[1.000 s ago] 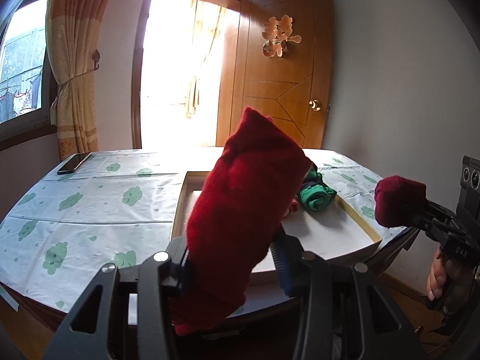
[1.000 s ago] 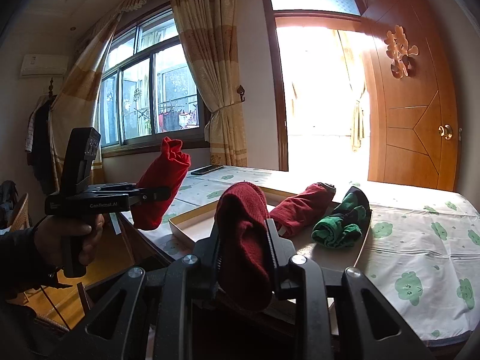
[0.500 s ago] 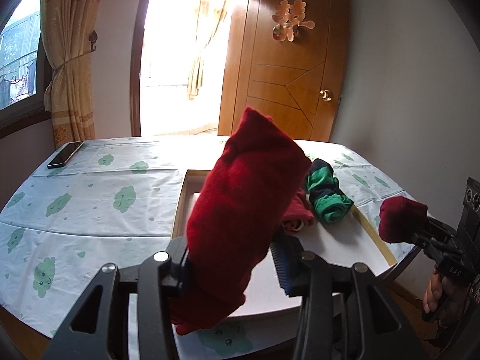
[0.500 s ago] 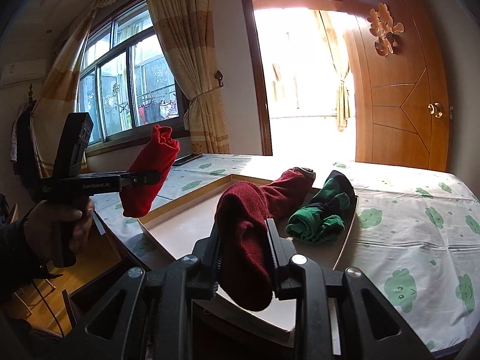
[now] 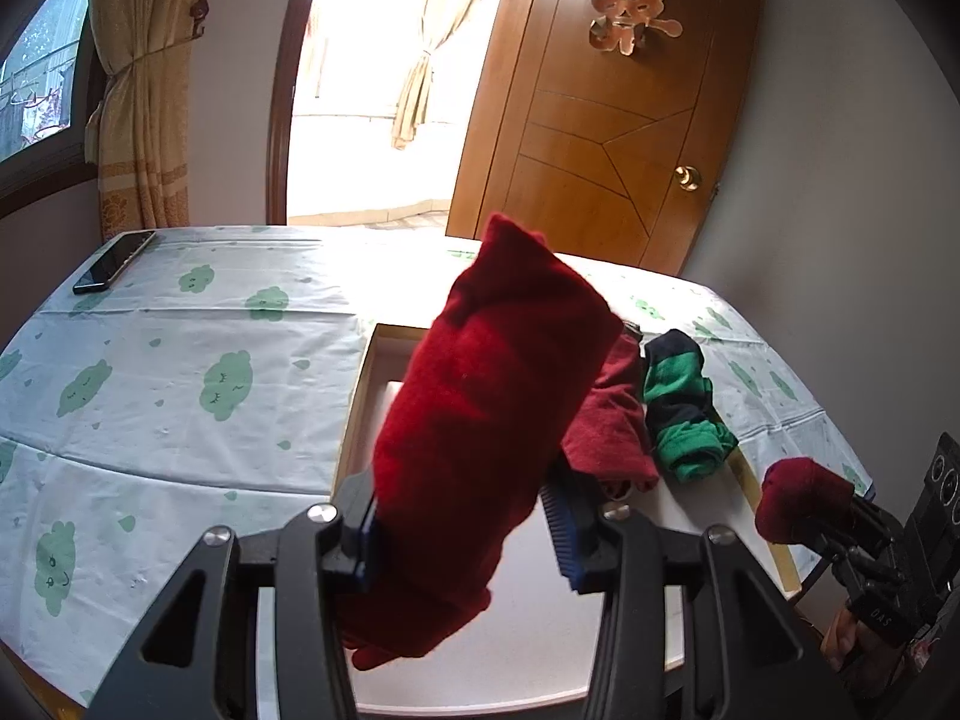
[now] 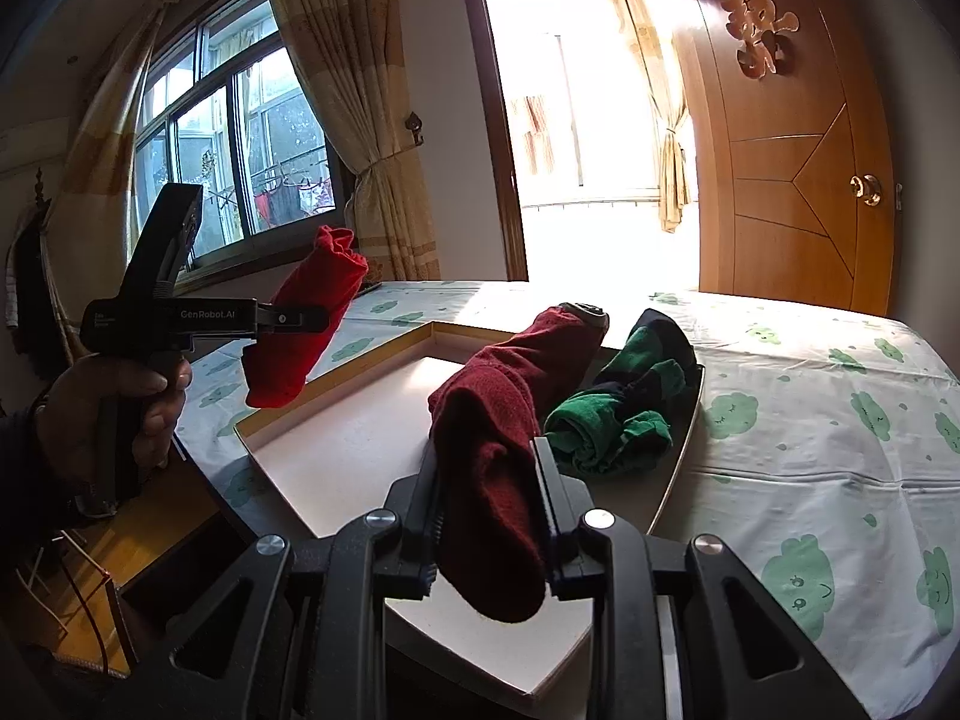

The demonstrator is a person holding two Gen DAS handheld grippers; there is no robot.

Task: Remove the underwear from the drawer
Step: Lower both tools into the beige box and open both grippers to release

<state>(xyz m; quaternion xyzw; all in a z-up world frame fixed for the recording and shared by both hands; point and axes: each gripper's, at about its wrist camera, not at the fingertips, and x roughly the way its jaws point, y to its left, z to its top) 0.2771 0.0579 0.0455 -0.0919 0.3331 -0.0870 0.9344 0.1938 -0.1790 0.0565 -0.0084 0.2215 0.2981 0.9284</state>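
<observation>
My left gripper [image 5: 462, 531] is shut on a bright red rolled underwear [image 5: 492, 420] and holds it above the near left part of the shallow white drawer [image 5: 678, 510]. It also shows in the right wrist view [image 6: 303, 324]. My right gripper [image 6: 489, 501] is shut on a dark red rolled underwear [image 6: 489, 462], held over the drawer's [image 6: 336, 456] near edge. Inside the drawer lie another dark red roll [image 6: 558, 342] and a green and navy roll [image 6: 624, 408], side by side.
The drawer rests on a table with a white cloth printed with green clouds [image 5: 180, 390]. A black phone [image 5: 114, 261] lies at the table's far left corner. A wooden door [image 6: 804, 168] and a bright doorway stand behind. Floor and cables lie below left.
Both grippers have moved forward over the table, each holding its roll. The drawer and the two rolls in it look nearer and lower in view.
</observation>
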